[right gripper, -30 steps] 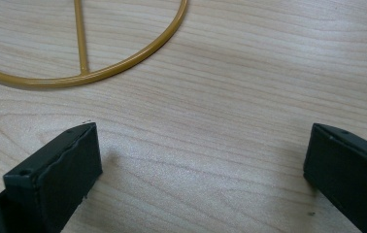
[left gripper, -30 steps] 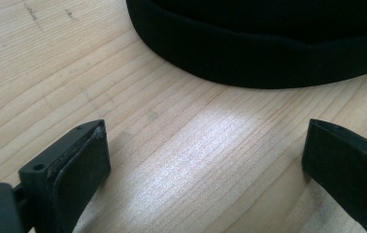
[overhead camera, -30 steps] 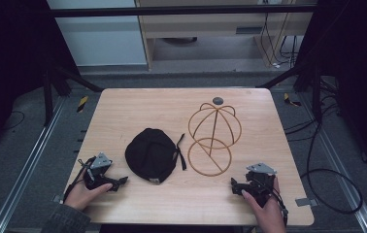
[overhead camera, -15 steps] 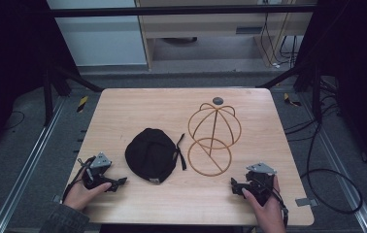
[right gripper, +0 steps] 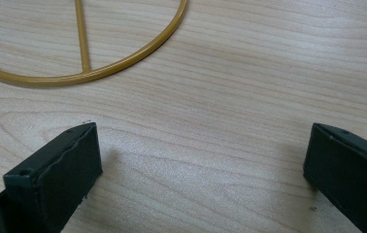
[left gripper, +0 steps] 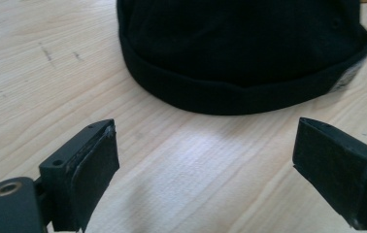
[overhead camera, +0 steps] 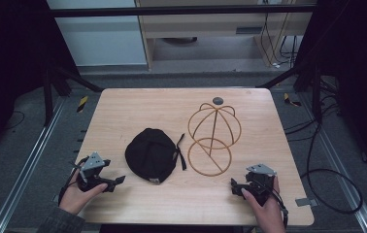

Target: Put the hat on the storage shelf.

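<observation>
Two grippers sit at the near edge of the surface point(overhead camera: 123, 111), one toward each near corner. The left gripper point(overhead camera: 116, 180) has its jaws apart with nothing between them; they have just been closing a little, and they point at the black cap point(overhead camera: 151, 154), which lies crown up just beyond, left of the middle. The right gripper point(overhead camera: 234, 185) rests with jaws wide and empty, aimed at the wire hat stand point(overhead camera: 212, 138) that stands right of the cap, toward the far right corner. By my reading, the approach to the cap is only starting. Next the left jaws need to reach its near brim point(left gripper: 240, 94) and pinch the folded band.
</observation>
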A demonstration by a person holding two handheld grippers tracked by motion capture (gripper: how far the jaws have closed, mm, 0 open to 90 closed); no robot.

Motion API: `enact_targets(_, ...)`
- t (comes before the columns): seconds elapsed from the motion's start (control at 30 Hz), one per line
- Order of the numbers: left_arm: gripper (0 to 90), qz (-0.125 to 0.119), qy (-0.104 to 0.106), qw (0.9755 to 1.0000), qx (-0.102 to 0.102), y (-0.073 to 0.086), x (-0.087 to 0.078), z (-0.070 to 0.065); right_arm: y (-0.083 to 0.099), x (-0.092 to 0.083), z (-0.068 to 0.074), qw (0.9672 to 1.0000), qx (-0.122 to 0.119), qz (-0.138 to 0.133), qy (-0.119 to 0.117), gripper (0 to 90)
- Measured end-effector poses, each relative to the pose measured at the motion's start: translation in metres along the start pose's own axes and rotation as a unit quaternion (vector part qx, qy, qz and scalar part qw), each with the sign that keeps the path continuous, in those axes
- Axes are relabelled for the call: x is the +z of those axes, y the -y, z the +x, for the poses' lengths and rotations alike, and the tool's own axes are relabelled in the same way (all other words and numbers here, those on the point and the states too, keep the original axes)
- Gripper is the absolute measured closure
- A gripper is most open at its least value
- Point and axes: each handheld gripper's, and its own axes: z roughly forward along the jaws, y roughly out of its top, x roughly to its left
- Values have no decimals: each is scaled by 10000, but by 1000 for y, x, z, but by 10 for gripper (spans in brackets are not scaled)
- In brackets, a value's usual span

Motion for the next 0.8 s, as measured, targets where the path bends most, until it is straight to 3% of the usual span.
enact_targets(0.1,78,25,-20,10000,-56,-5,0,-10,1,-1,0,10000,7,1,-9,4)
enact_targets(0.3,81,204,25,9995,239,-15,-6,-28,2,-2,-1,10000,-42,-4,-40,4)
enact_targets(0.4,79,186,122,9996,187,-17,-9,-32,2,-2,-1,10000,-33,0,-54,4)
enact_targets(0.43,79,171,23,9996,238,-21,-11,-36,2,-2,-1,10000,-40,-3,-48,4)
enact_targets(0.57,78,240,50,9991,349,-29,-10,-41,2,-2,-1,10000,-35,-2,-53,4)
enact_targets(0.7,77,635,-63,9957,669,-55,-2,-46,2,-2,-1,10000,-37,-1,-52,4)
enact_targets(0.77,76,694,-47,9947,751,-60,-1,-48,2,-2,-1,10000,-40,-3,-53,4)
enact_targets(0.8,78,862,-52,9919,929,-73,3,-51,2,-2,-1,10000,-52,-2,-46,4)
